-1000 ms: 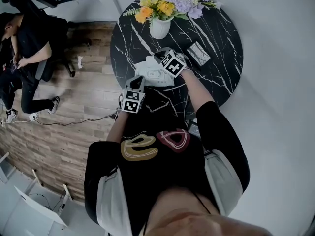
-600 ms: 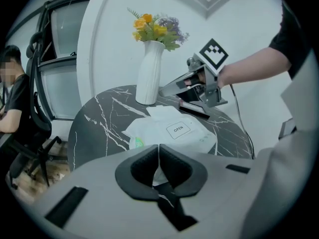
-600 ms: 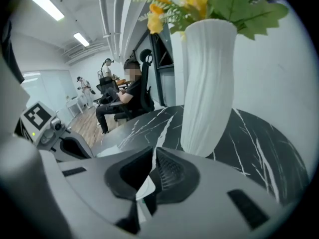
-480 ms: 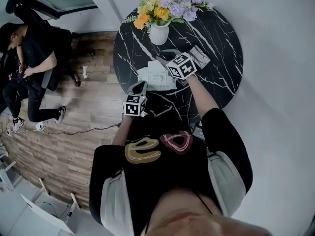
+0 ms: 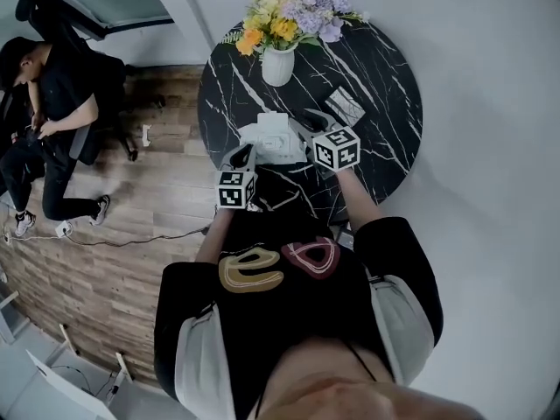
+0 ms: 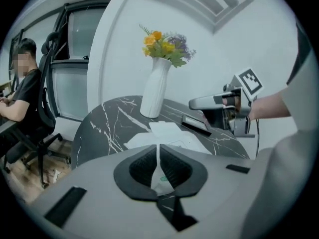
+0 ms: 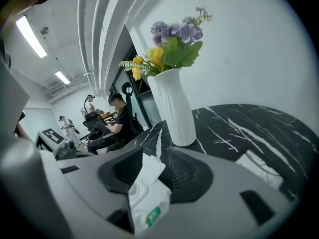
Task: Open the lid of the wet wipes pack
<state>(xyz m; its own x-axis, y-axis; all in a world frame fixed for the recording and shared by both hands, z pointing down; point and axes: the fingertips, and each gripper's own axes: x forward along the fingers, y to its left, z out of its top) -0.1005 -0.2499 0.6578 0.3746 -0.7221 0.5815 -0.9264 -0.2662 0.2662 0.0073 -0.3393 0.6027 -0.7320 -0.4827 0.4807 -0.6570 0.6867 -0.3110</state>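
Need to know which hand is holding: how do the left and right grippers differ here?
The left gripper has its jaws together, pinching an edge of the wet wipes pack; the right gripper has its jaws apart, having just been opening, with the pack between them unpressed. The left gripper sits at the pack's left, the right gripper at its right. Both point toward the pack.
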